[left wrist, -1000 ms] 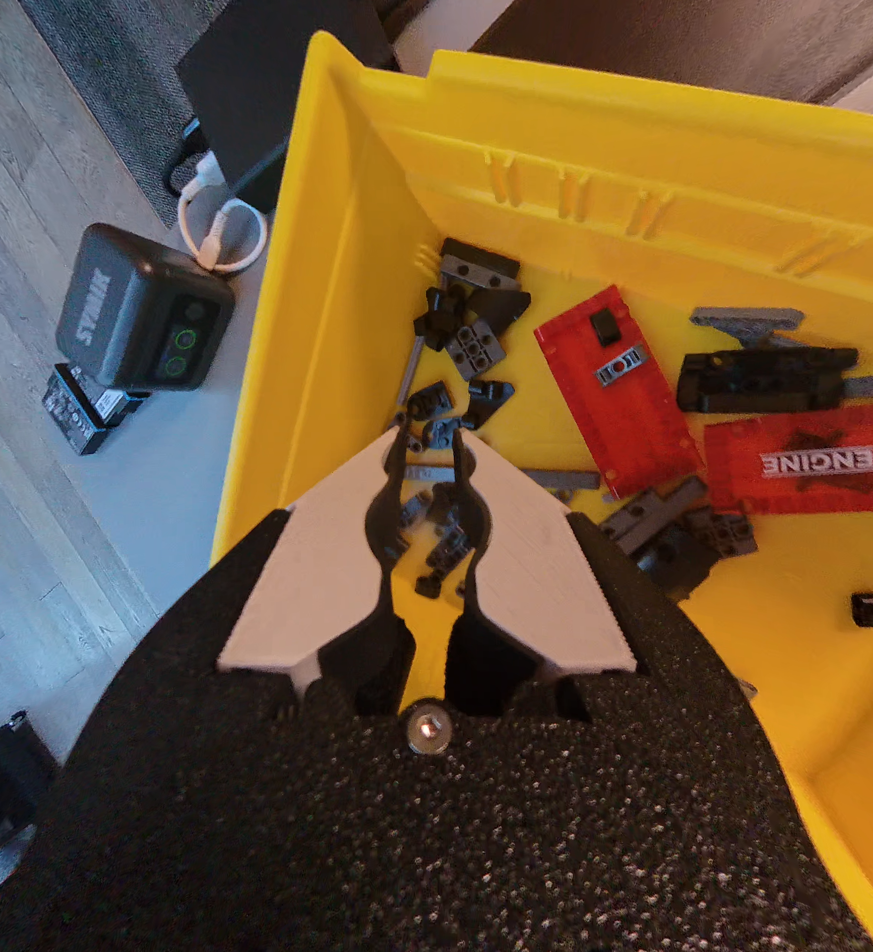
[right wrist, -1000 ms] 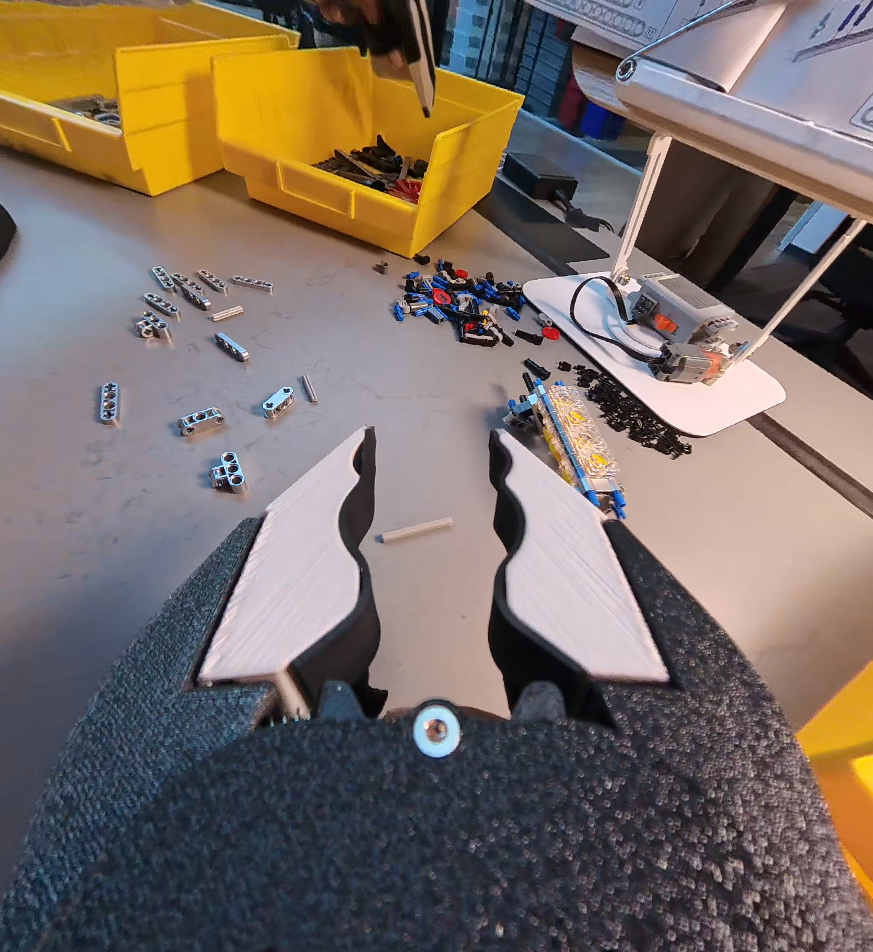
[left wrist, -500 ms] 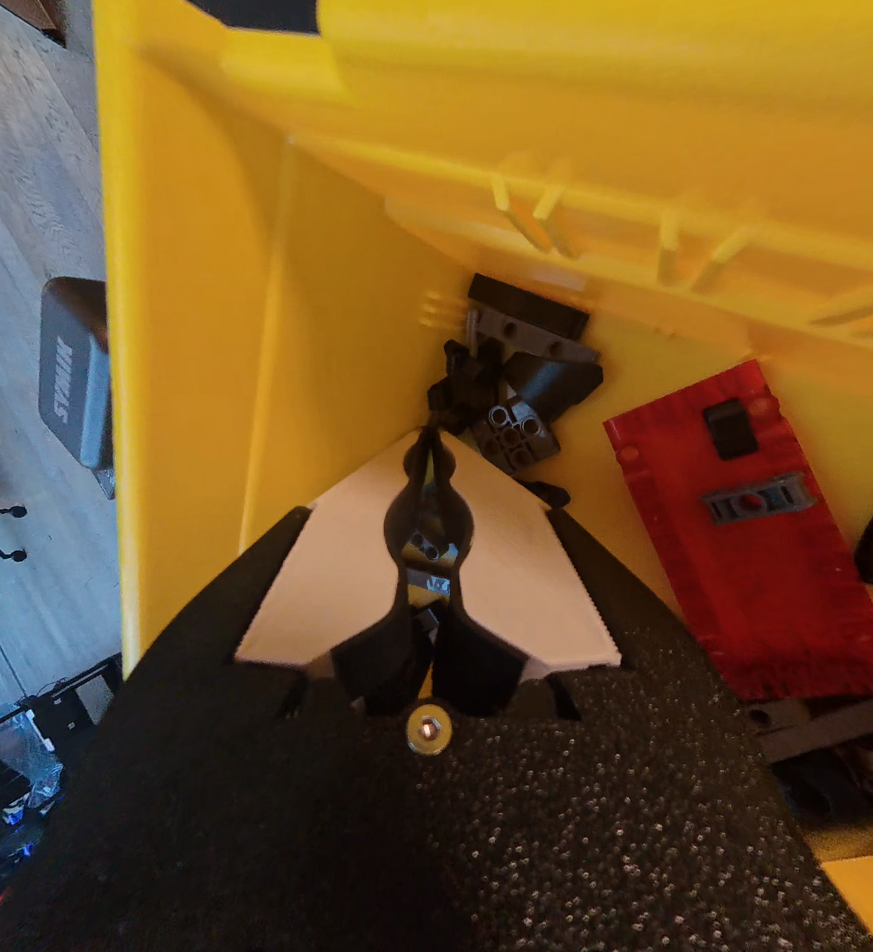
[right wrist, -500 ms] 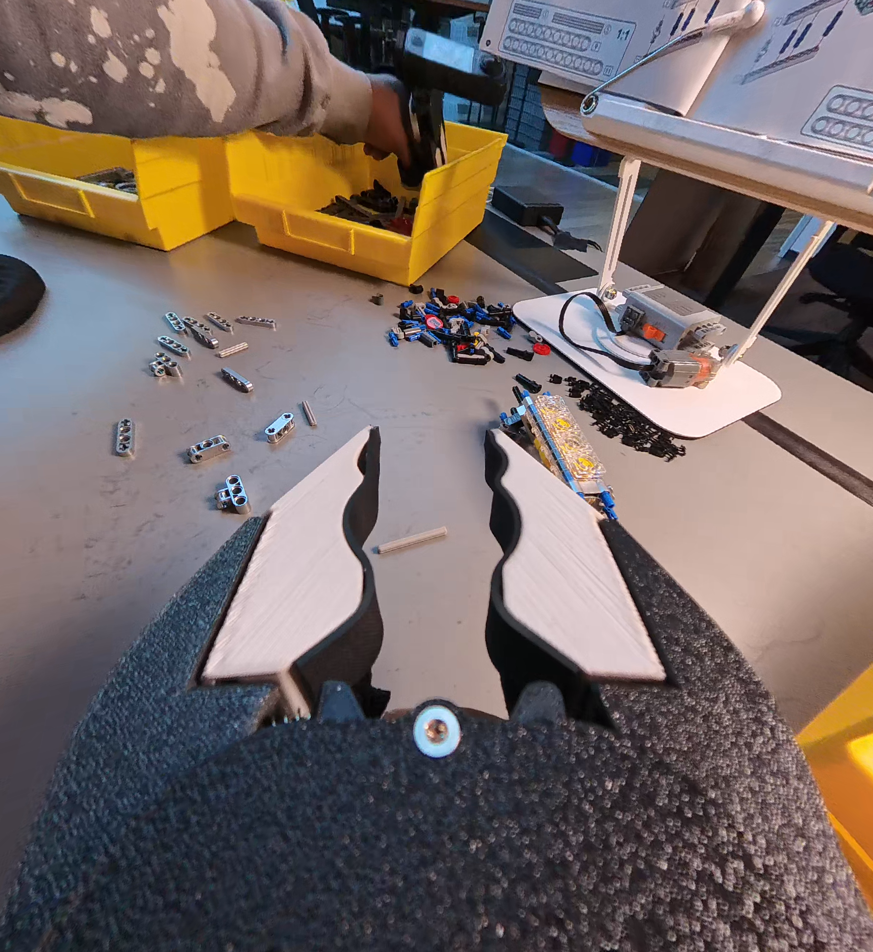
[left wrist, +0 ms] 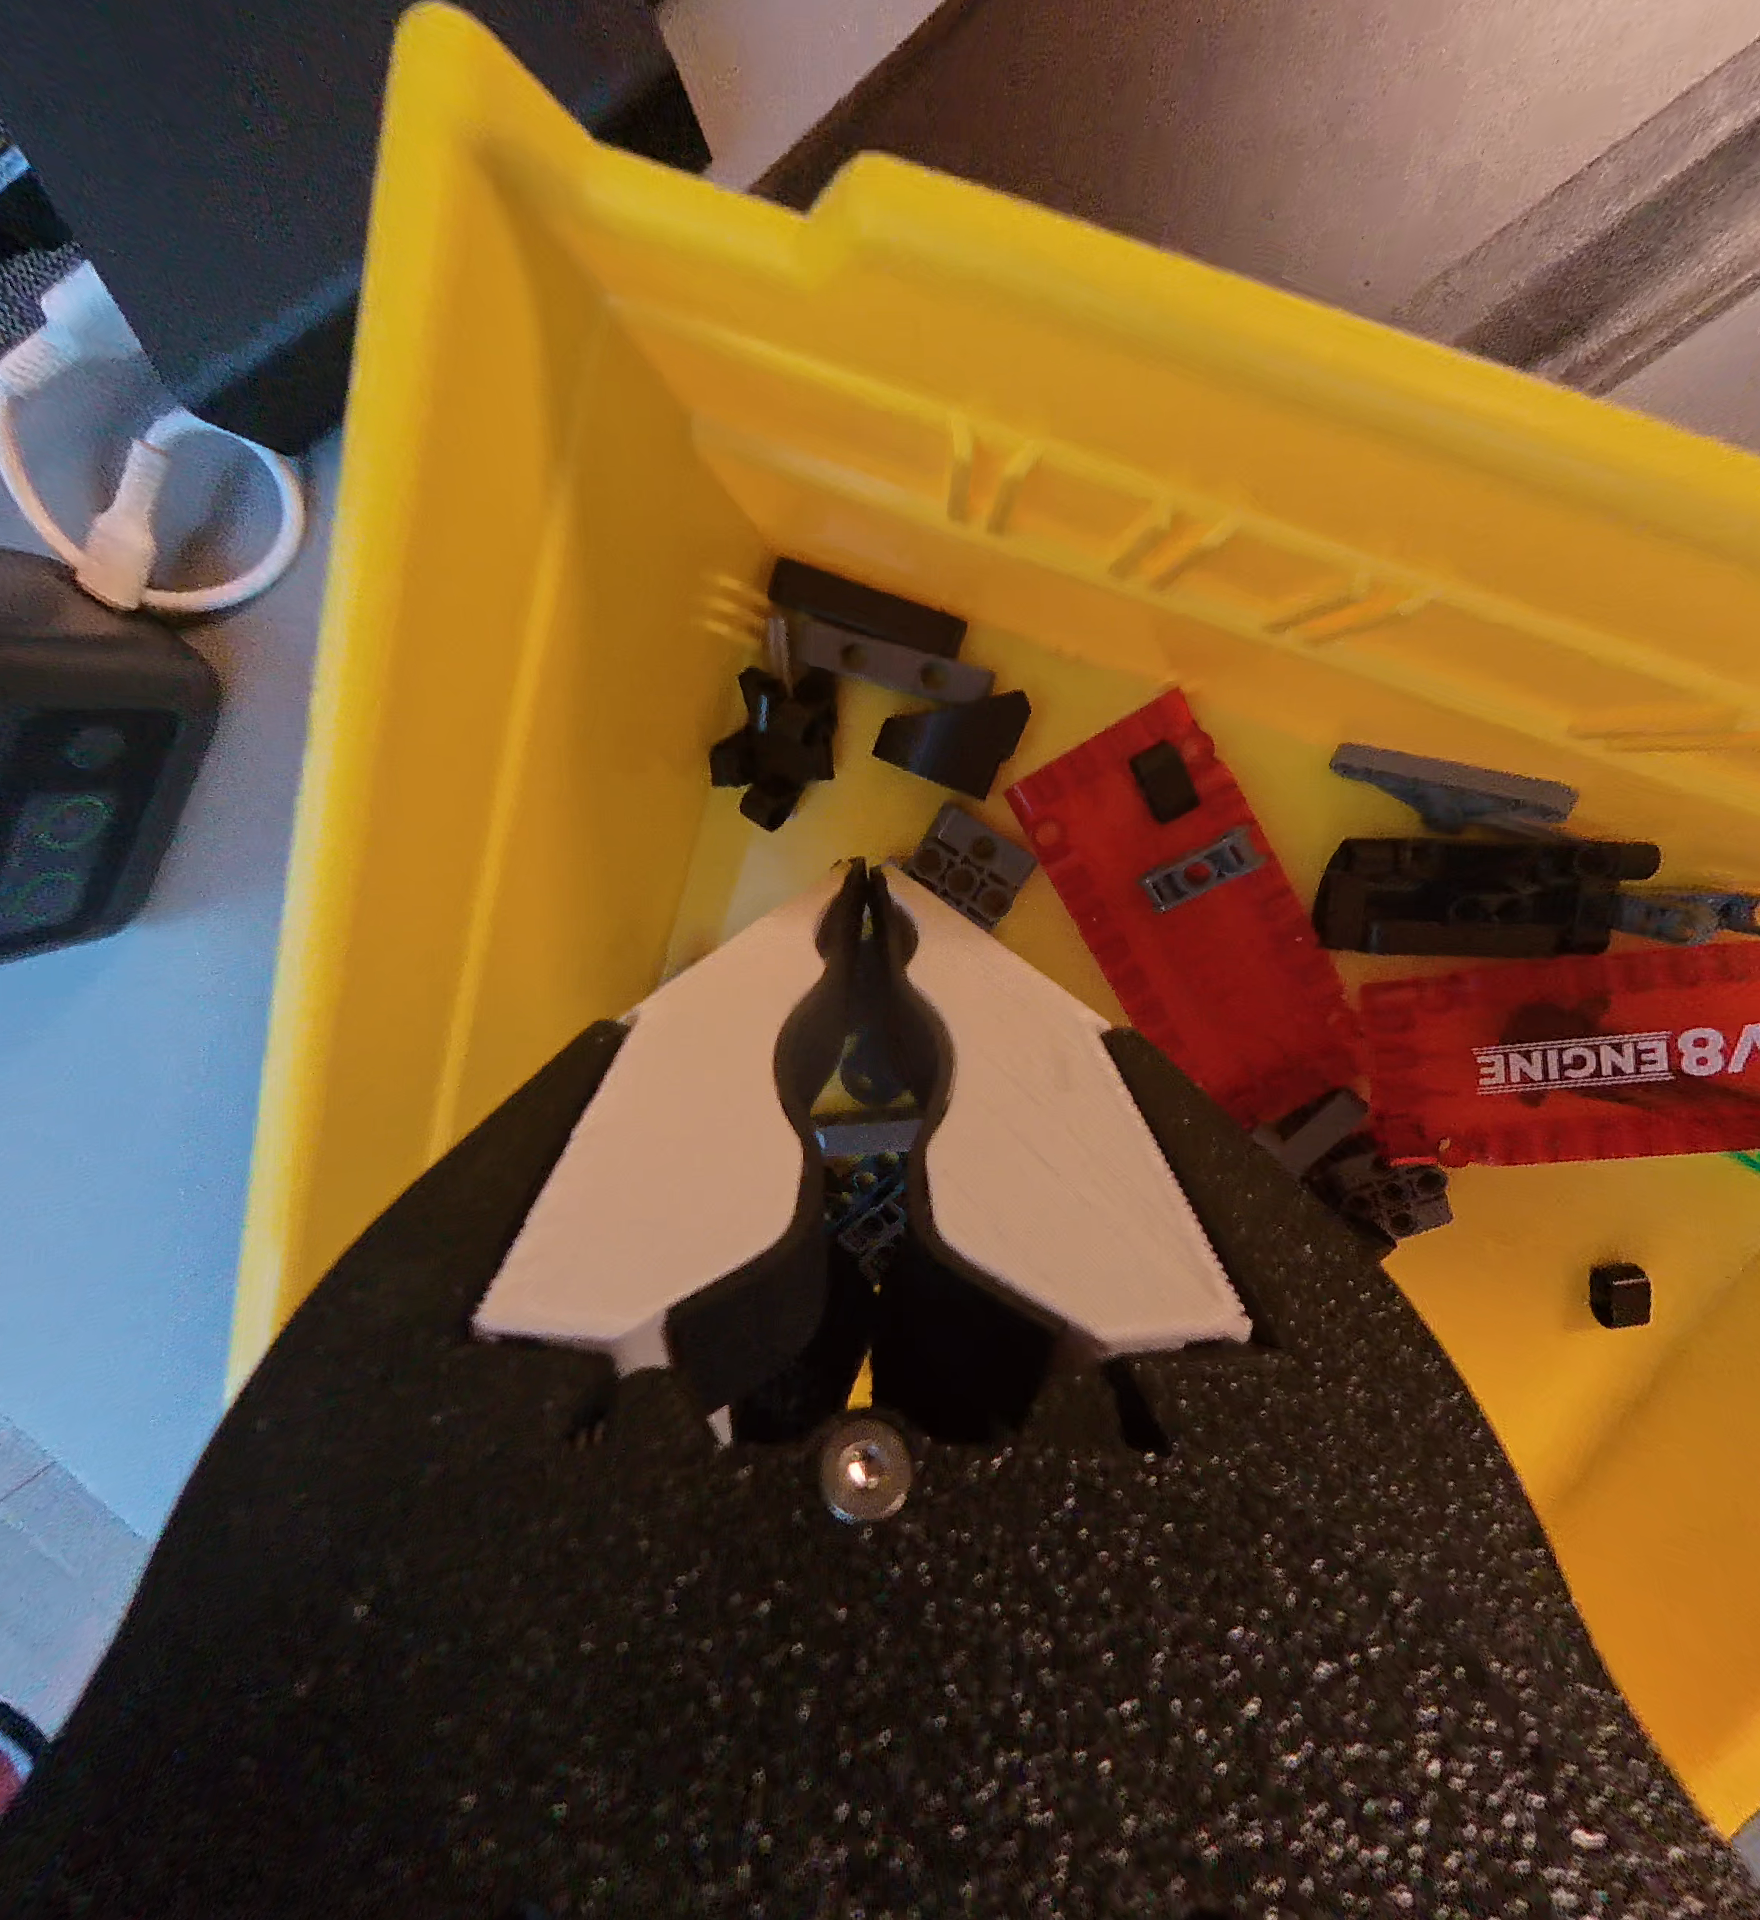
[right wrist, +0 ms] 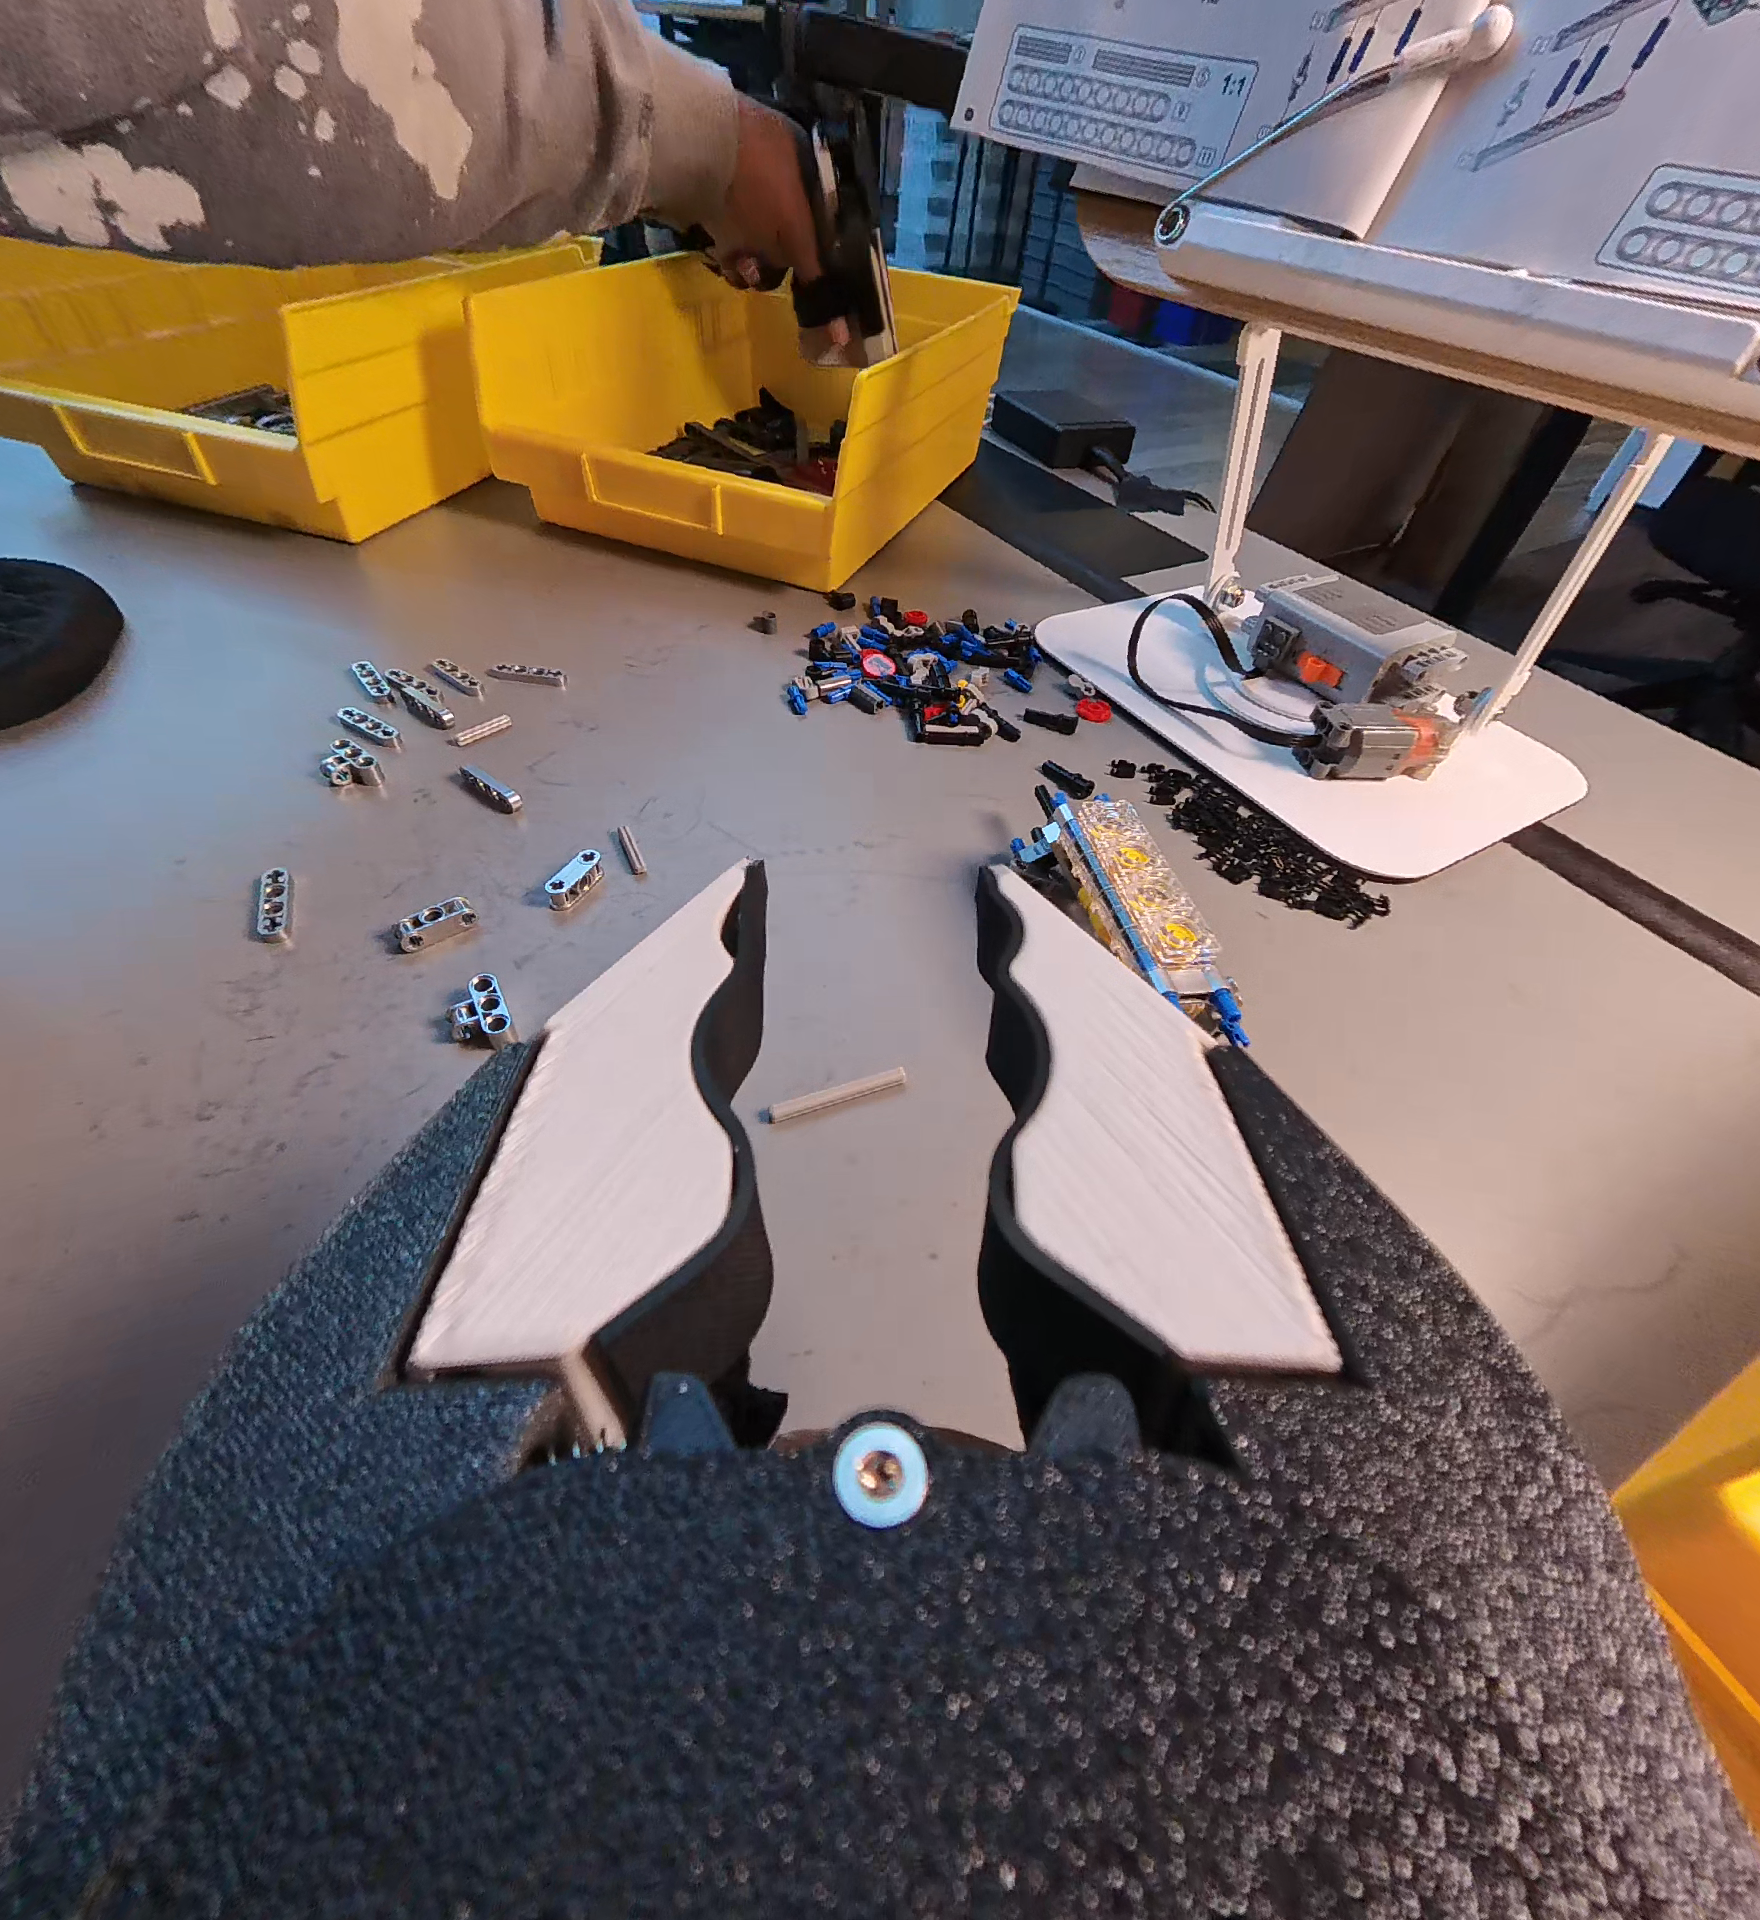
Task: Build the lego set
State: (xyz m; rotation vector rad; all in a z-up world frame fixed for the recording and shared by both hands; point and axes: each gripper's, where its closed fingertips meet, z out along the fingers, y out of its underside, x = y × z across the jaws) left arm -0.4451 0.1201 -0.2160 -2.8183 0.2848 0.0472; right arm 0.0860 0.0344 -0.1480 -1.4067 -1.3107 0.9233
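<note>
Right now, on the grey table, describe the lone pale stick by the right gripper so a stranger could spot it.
Start at the grey table, in front of the two yellow bins. Between the open fingers of the right gripper lies a pale grey rod, flat on the surface. Unlike the holed silver beams to its left, it is plain, thin and alone.

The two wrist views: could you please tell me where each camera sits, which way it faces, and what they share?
Left wrist view: on the left gripper, looking down into a yellow bin of dark and red parts; its own fingers, tips together.
Right wrist view: on the right gripper, looking across the grey table over a grey rod; its own fingers, apart.
Shared: the yellow bin, where the left gripper shows, held in a hand.
</note>
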